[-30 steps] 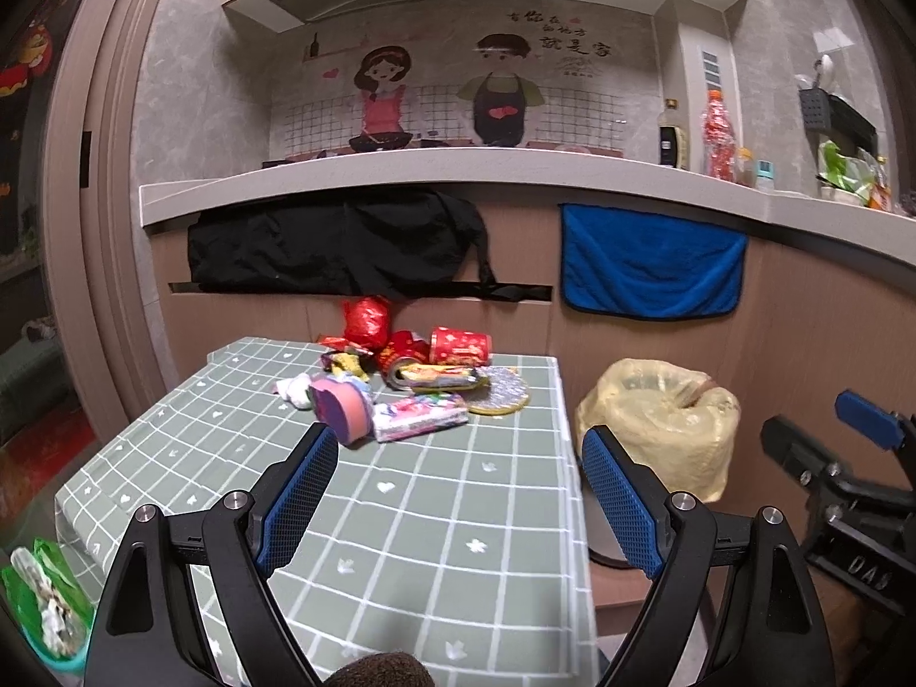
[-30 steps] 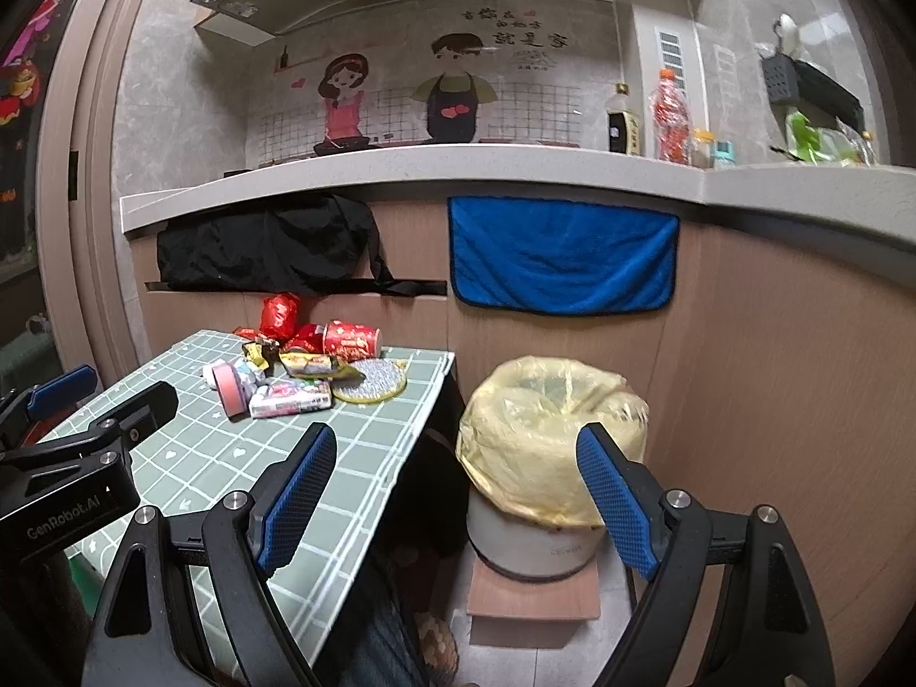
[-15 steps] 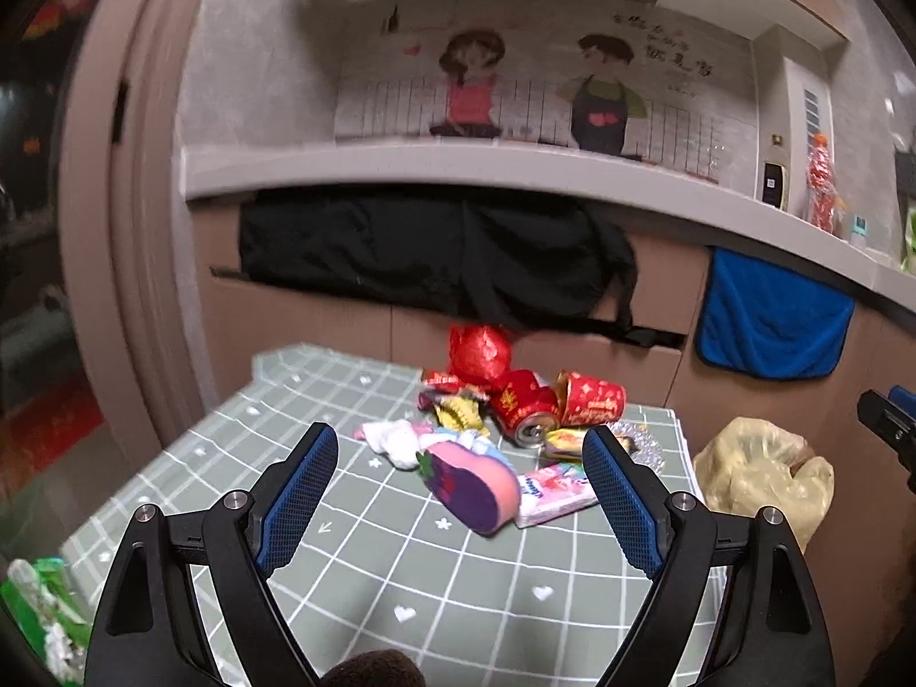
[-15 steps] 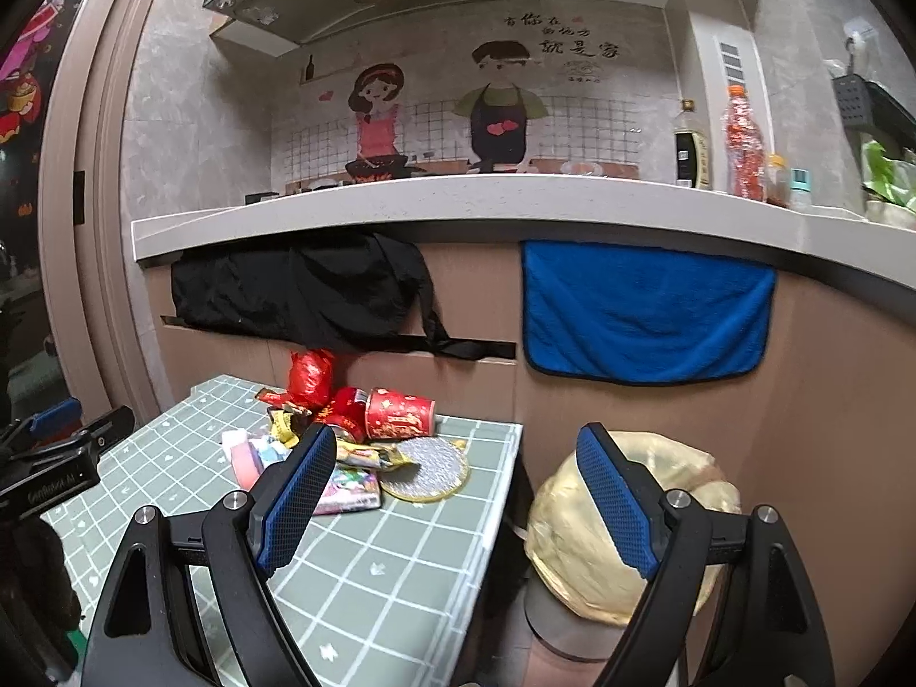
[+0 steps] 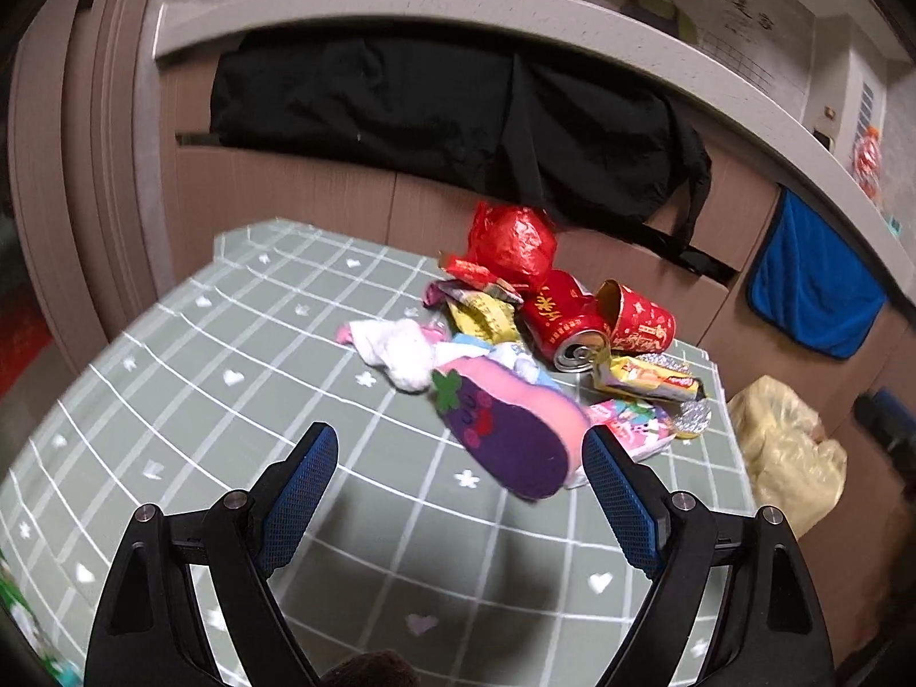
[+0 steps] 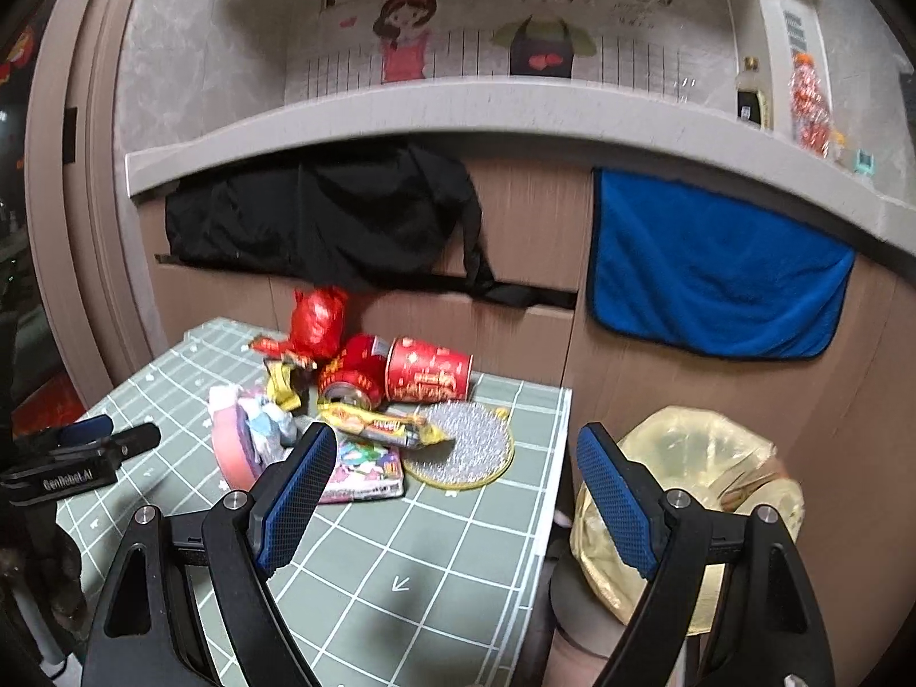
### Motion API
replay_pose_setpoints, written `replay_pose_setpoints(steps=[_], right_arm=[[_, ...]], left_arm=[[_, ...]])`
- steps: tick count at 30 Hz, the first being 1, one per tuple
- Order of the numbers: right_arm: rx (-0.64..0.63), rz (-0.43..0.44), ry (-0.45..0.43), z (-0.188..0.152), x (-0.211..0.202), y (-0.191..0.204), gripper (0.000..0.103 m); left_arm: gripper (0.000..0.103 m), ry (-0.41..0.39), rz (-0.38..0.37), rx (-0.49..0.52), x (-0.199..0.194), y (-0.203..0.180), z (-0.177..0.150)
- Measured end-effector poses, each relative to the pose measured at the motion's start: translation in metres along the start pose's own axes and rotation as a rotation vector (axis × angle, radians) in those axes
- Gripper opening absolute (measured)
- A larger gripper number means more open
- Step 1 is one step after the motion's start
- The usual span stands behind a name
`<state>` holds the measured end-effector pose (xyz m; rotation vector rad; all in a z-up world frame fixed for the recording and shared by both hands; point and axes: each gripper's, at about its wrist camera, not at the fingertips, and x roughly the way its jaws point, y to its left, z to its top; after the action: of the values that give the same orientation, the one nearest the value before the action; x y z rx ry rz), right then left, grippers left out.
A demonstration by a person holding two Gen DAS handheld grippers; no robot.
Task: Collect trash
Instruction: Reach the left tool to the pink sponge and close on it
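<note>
A green checked desk (image 5: 240, 378) stood before brown cabinets. The trash (image 5: 549, 338) lay heaped at its far right, just ahead of the left gripper (image 5: 458, 492), spread wide and empty. The right gripper (image 6: 455, 506), also wide, hung at the desk's edge beside the bin (image 6: 704, 475).

The surface (image 5: 240, 401) wears grey-green cloth with a white grid, hearts and small flowers. On it lie a red can (image 5: 564, 315) with gold lettering, a crumpled red bag (image 5: 509, 240) and a pink-and-purple sponge (image 5: 509, 435). The bin bag (image 6: 698, 475) is pale yellow, the hanging towel (image 6: 715, 275) bright blue.

Trash pile (image 5: 532, 343) on table (image 5: 229, 401); bin (image 6: 704, 486) to its right.
</note>
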<state>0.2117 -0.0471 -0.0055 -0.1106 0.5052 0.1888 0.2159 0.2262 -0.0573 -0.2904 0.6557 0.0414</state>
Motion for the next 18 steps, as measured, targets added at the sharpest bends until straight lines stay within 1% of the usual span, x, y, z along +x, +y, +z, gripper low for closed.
replay_pose_setpoints(steps=[2, 4, 5, 9, 14, 16, 18], right_arm=[[0.018, 0.008, 0.022, -0.004, 0.009, -0.002, 0.084], [0.031, 0.011, 0.039, -0.008, 0.014, -0.005, 0.084], [0.037, 0.011, 0.045, -0.01, 0.016, -0.007, 0.084], [0.059, 0.01, 0.063, -0.015, 0.022, -0.017, 0.084], [0.092, 0.006, 0.075, -0.022, 0.029, -0.035, 0.084], [0.109, 0.015, 0.086, -0.025, 0.032, -0.042, 0.084], [0.119, 0.019, 0.092, -0.028, 0.033, -0.048, 0.084]], left_arm=[[0.086, 0.025, -0.016, -0.024, 0.008, -0.008, 0.001], [0.08, 0.035, -0.011, -0.02, 0.016, -0.02, 0.002], [0.079, 0.037, 0.001, -0.015, 0.021, -0.026, 0.003], [0.076, 0.027, 0.087, -0.035, 0.041, -0.043, 0.003], [0.074, 0.008, 0.168, -0.068, 0.057, -0.055, 0.002], [0.07, 0.018, 0.204, -0.074, 0.067, -0.058, 0.001], [0.066, 0.044, 0.222, -0.084, 0.077, -0.058, -0.001]])
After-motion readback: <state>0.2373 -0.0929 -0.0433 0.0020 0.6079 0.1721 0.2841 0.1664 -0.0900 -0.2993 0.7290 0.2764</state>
